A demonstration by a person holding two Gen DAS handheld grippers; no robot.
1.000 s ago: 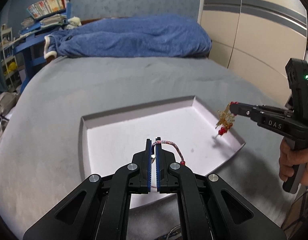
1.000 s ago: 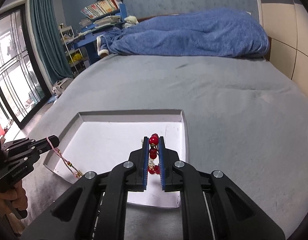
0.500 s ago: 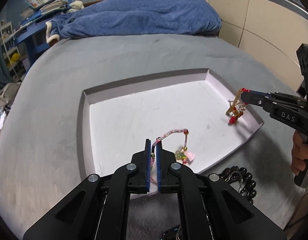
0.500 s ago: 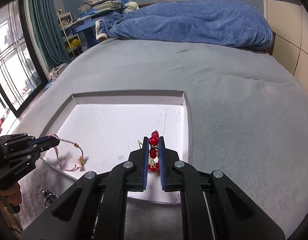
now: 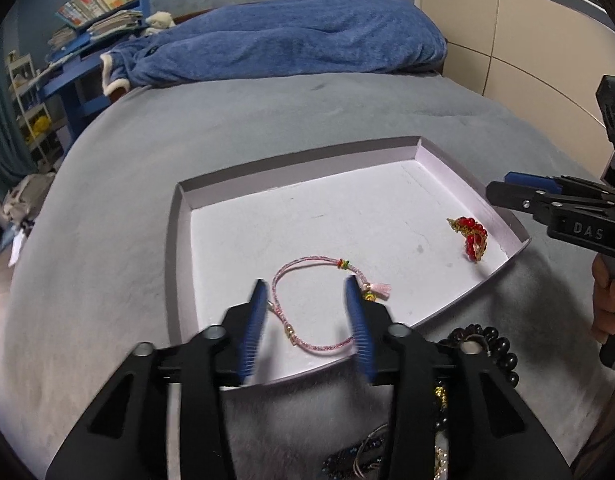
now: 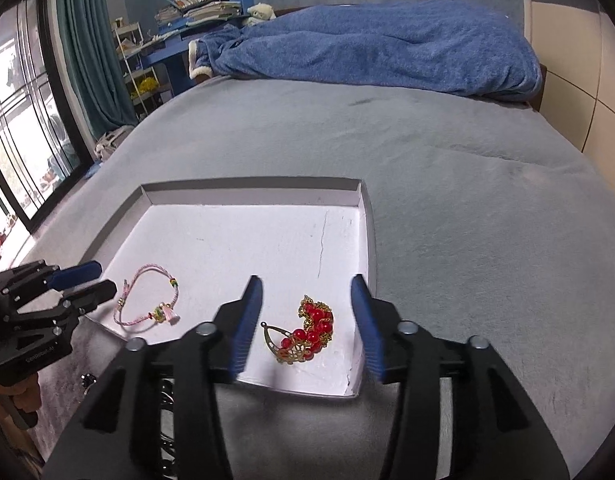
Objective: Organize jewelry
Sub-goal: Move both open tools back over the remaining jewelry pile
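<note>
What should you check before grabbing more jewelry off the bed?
1. Pink bracelet lies flat in the tray: ok.
2. Red bead piece lies in the tray: ok.
3. Left tool has just been opening, pads off the bracelet: ok.
4. Right tool has just been opening, pads off the beads: ok.
5. Black beads wait outside the tray: ok.
6. Black beads untangled: cannot tell.

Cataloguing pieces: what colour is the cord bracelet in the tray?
Pink cord bracelet; clearest in the left wrist view.
</note>
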